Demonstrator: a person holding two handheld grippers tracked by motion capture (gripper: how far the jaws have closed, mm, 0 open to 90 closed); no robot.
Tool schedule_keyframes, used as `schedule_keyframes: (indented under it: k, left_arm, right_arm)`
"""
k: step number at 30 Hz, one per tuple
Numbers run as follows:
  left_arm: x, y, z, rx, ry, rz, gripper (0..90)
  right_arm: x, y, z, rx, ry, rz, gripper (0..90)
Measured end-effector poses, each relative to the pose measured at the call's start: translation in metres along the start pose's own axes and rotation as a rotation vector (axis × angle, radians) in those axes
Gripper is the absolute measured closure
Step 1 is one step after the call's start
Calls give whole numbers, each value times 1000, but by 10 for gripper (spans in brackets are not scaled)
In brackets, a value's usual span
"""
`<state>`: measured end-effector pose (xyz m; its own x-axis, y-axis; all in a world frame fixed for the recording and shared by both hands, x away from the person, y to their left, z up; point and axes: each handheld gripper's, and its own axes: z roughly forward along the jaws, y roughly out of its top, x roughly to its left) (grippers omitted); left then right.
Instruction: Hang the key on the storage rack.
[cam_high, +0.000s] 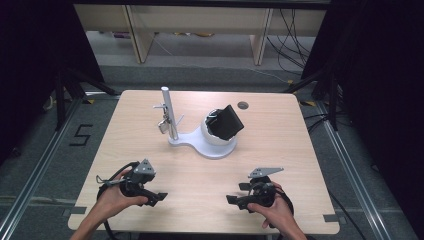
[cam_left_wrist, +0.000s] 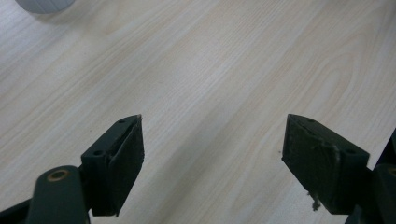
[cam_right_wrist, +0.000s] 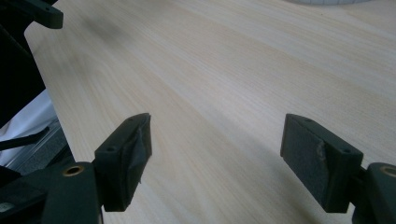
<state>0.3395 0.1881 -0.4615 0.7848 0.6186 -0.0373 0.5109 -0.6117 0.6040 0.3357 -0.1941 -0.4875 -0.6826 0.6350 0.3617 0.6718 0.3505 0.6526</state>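
Note:
A white stand (cam_high: 202, 144) sits at the middle of the wooden table (cam_high: 150, 165). Its upright silver post (cam_high: 168, 115) carries small metal hooks with a padlock-like piece (cam_high: 163, 125). On its round white base rests a black boxy object (cam_high: 226, 121), tilted. My left gripper (cam_high: 161, 197) lies near the front left edge, held by a hand, jaws wide apart over bare wood (cam_left_wrist: 212, 140). My right gripper (cam_high: 234, 196) lies near the front right, also open with nothing between its jaws (cam_right_wrist: 215, 149).
A small round grommet (cam_high: 243, 105) is set in the table's far edge. Black curtains and tripod legs (cam_high: 65, 90) flank the table. Cables (cam_high: 292, 40) trail on the floor behind. A floor mark "5" (cam_high: 81, 135) lies at the left.

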Motion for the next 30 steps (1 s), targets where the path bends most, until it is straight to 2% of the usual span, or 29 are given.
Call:
schedule_keyframes:
  k: [1,2,3,4,5,6,7,8,9,11,12,13,14,15,16,17,19,20,22,25,26,27,28,29,30]
  left_arm:
    - [-3,-3,2,-10,2,-9,205]
    - [-4,-5,2,-8,4,14,206]
    - [-8,-8,4,-12,4,9,206]
    - [-11,-10,5,19,1,28,205]
    - [-15,-12,6,18,-1,24,205]
    - [-18,-15,7,18,-10,34,205]
    - [-21,-17,7,19,-10,40,205]
    - [-25,-20,7,28,-14,47,205]
    - [-28,-22,7,34,-9,62,205]
    - [-33,-25,7,38,-9,71,205]
    - [-34,-27,7,47,-12,84,204]
    - [-36,-28,7,48,-14,80,204]
    - [-36,-30,8,52,-7,94,203]
    - [-37,-32,8,54,3,93,203]
    - [-36,-34,9,57,1,92,203]
    - [-36,-36,9,49,4,71,203]
    - [-36,-39,8,50,11,73,203]
    - [-36,-41,8,37,17,71,203]
    - [-38,-44,8,22,30,69,203]
    - [-42,-48,8,27,22,64,203]
    - [-42,-49,9,17,28,75,203]
    - [-44,-51,9,18,25,61,203]
    - [-45,-51,9,19,17,68,203]
    - [-47,-52,10,16,14,56,203]
    - [-47,-52,9,25,5,71,203]
  right_arm:
    - [0,0,0,0,-1,0,259]
    - [0,0,0,1,-3,0,259]
    - [0,0,0,2,-5,-2,259]
    - [0,-1,1,-5,-1,0,259]
    - [2,-1,1,0,8,17,259]
    - [1,-1,1,-1,-13,-6,259]
    - [1,-1,1,4,-7,-3,259]
    - [3,-1,1,7,-5,17,259]
    - [0,-1,1,4,-15,-10,259]
    - [2,-1,3,12,11,14,259]
    - [3,-1,3,12,-3,8,259]
    - [2,-1,3,8,14,1,259]
    - [3,-1,3,7,16,-1,259]
    - [4,-2,3,13,14,11,259]
    - [3,-2,3,8,9,-2,259]
    - [2,-2,3,8,11,-8,259]
    - [2,-2,3,13,12,-4,257]
    - [3,-2,3,17,-9,8,256]
    - [1,-2,3,12,-11,-27,255]
    - [2,-2,3,15,-13,-19,251]
    - [1,-2,4,15,-13,-17,251]
    - [3,-2,3,22,-11,5,251]
    - [3,-2,3,21,-13,2,251]
    - [3,-2,3,16,-10,-8,250]
    - [2,-2,3,15,-9,-17,250]
